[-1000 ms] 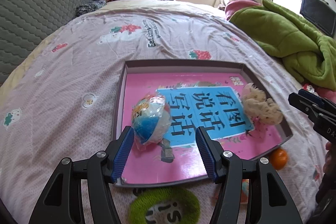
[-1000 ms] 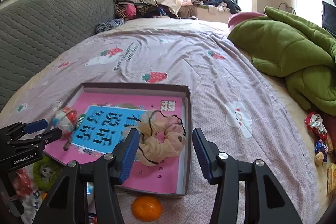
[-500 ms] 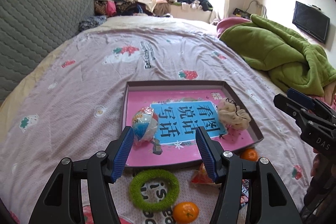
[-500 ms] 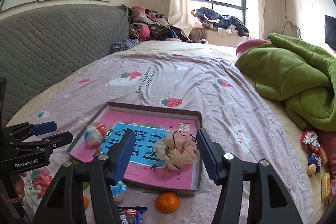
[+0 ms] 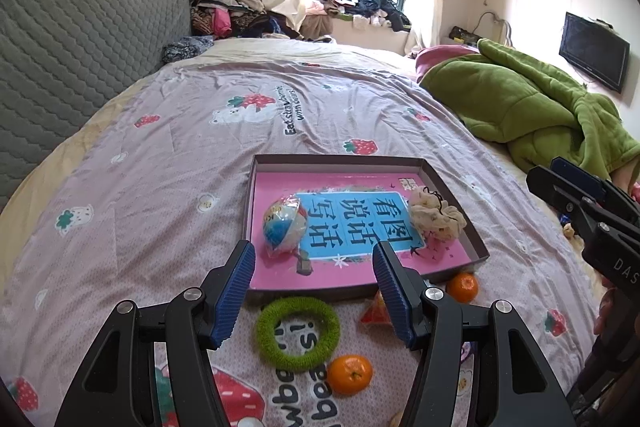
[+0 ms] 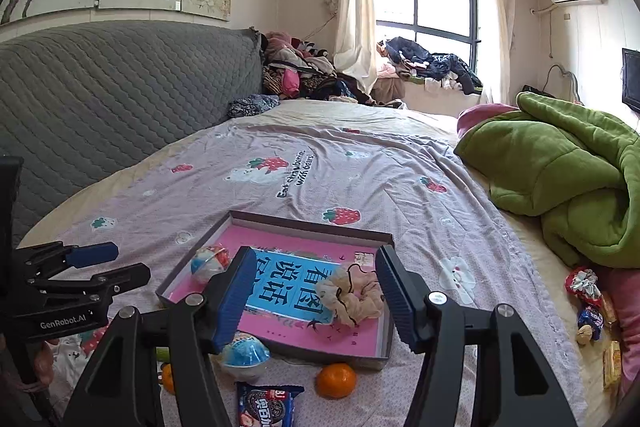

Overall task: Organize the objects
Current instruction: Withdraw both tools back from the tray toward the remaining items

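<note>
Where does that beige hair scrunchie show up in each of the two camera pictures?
Left wrist view: the scrunchie lies at the right end of the pink tray.
Right wrist view: the scrunchie sits low centre, between the claw's fingers.
Shared landmark: the tray's blue label.

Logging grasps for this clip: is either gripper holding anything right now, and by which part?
Nothing is held. The left gripper and right gripper are both open and empty, above the bed short of the pink box.

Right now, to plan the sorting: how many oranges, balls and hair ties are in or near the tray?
Oranges: 2
Balls: 2
Hair ties: 2
Total: 6
</note>
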The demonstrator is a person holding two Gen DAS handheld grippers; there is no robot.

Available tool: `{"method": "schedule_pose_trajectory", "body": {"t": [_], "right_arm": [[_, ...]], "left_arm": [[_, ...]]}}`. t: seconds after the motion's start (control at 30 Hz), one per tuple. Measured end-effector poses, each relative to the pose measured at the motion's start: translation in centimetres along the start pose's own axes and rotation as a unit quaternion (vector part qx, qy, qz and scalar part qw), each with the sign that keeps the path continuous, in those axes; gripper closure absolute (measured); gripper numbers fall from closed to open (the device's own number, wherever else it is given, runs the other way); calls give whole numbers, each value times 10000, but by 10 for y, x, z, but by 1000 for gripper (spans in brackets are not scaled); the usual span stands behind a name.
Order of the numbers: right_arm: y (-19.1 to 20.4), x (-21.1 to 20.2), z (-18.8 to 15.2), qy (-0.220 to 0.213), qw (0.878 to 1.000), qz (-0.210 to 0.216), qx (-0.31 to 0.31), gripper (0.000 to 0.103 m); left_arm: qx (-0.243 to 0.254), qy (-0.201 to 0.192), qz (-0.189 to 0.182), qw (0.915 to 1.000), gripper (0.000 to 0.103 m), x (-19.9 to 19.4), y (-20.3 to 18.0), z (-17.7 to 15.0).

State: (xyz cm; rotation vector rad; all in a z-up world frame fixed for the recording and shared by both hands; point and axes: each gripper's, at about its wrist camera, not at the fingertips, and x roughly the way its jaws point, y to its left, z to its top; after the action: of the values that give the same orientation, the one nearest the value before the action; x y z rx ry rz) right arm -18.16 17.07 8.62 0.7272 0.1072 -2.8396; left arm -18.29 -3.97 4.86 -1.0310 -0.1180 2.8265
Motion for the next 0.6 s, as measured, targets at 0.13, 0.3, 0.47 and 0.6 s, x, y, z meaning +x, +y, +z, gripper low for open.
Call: {"method": "schedule_pose_trajectory", "body": {"t": [0.13,0.3,0.47,0.6], "right_arm": [[0,-5,-2,-11,10000,31,51,42],[2,-10,-5,0,9999,64,83,42],[4,-14,-10,55,9999,90,107,42],[6,-17,-14,76,9999,38,54,41]], "left_arm": [[22,56,22,10000,40,-1,-1,-7],[50,114,53,9999,40,-2,-1,-14],[40,184,93,9998,40,-4,1,-23],[30,200,102,9997,40,-8,3,-29]]}}
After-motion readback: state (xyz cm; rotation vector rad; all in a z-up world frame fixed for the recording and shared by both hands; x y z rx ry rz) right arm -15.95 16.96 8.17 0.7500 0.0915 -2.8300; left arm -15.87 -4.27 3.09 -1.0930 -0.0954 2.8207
